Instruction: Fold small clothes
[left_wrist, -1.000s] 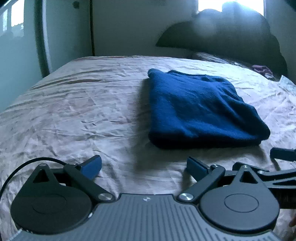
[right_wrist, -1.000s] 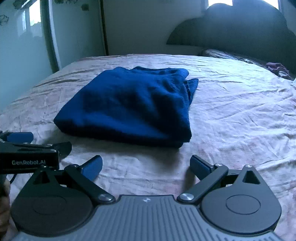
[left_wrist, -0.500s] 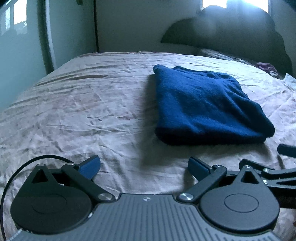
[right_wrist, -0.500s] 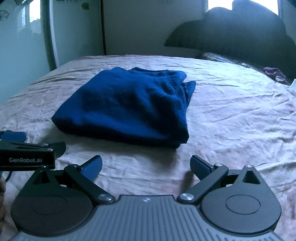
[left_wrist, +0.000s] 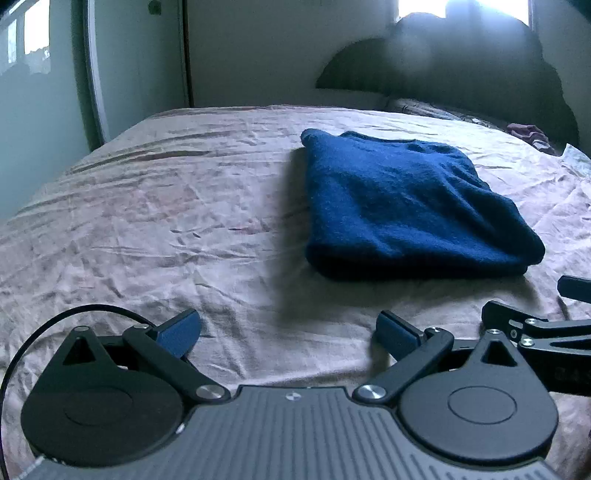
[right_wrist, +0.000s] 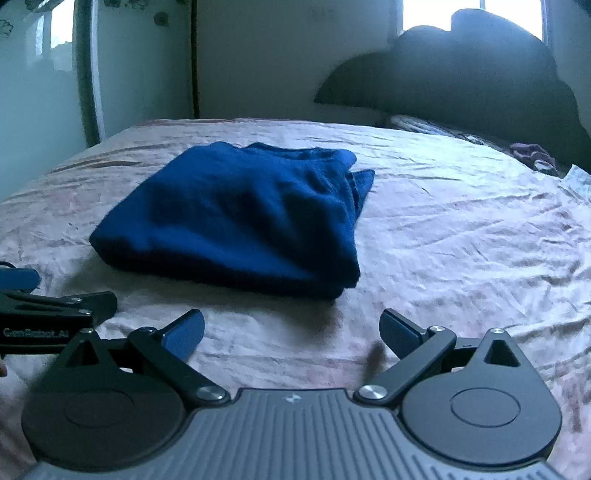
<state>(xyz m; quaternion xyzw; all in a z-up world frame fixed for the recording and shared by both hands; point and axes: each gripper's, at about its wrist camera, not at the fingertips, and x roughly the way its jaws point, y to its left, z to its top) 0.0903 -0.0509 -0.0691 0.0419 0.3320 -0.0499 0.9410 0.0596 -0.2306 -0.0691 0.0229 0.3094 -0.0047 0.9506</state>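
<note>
While both cameras look up the bed (left_wrist: 147, 221) toward the dark headboard (right_wrist: 461, 81), pinkish creased sheet fills most of each view; wall and door frame (left_wrist: 90, 74) far left, window glare top right.

Folded blue garment (left_wrist: 399, 206) lies flat mid-bed, thick multi-layer rectangle. Long axis runs from the near edge toward the headboard, slightly skewed. Rounded fold edge faces the tools. Right wrist view (right_wrist: 243, 218) shows its right side with stacked loose layer edges and a corner poking out at the far right; left wrist view shows only the clean left side, so those layers are hidden there.

Open room: wide bare sheet left of the garment in the left view, wide bare sheet right of it in the right view. A strip of bare sheet separates the garment's near edge from both tools. Small purple cloth heap (right_wrist: 533, 155) near the headboard, well apart from the garment.

Left tool (left_wrist: 288, 332): jaws wide, nothing between them, hovering short of the garment's near-left corner. Right tool (right_wrist: 291, 332): jaws wide, holding nothing, short of the near-right corner. Each tool's tip shows at the other view's edge: the two sit side by side. Black cable (left_wrist: 55, 317) loops by the left tool.
</note>
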